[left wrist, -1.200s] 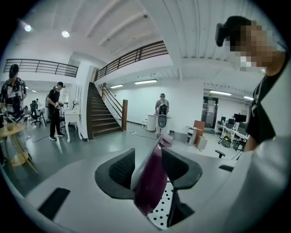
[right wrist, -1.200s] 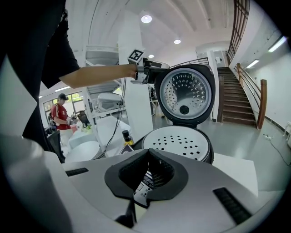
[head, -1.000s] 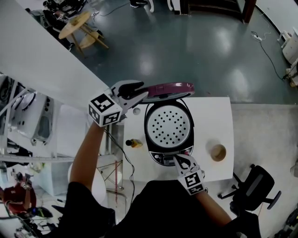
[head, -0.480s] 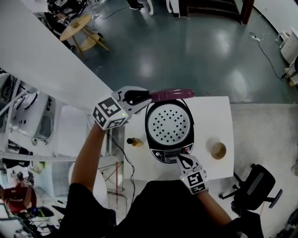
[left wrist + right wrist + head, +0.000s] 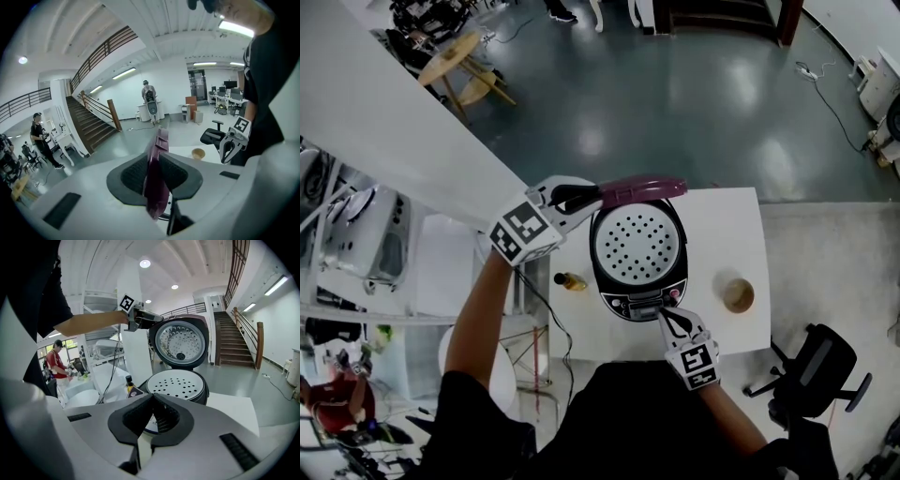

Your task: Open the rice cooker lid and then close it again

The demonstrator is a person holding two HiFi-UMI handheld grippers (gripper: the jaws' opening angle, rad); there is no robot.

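The black rice cooker (image 5: 637,253) stands on the white table (image 5: 722,234) with its perforated inner plate showing. Its purple lid (image 5: 642,190) stands raised at the back. My left gripper (image 5: 581,199) is at the lid's left end; its jaws have just been closing. In the left gripper view the lid's edge (image 5: 159,150) runs between the pads of the left gripper (image 5: 157,176), and both pads touch it. My right gripper (image 5: 667,319) is shut and empty at the cooker's front panel. In the right gripper view, its closed tips (image 5: 152,401) point at the cooker (image 5: 178,383) and lid (image 5: 180,343).
A small dark bottle (image 5: 570,280) stands left of the cooker, and a tan bowl (image 5: 738,294) to its right. A white partition wall runs along the table's left side. An office chair (image 5: 811,380) sits off the table's right front corner.
My left gripper has moved in toward the lid's left end and its jaws have narrowed around the edge. The right gripper has stayed shut by the front panel.
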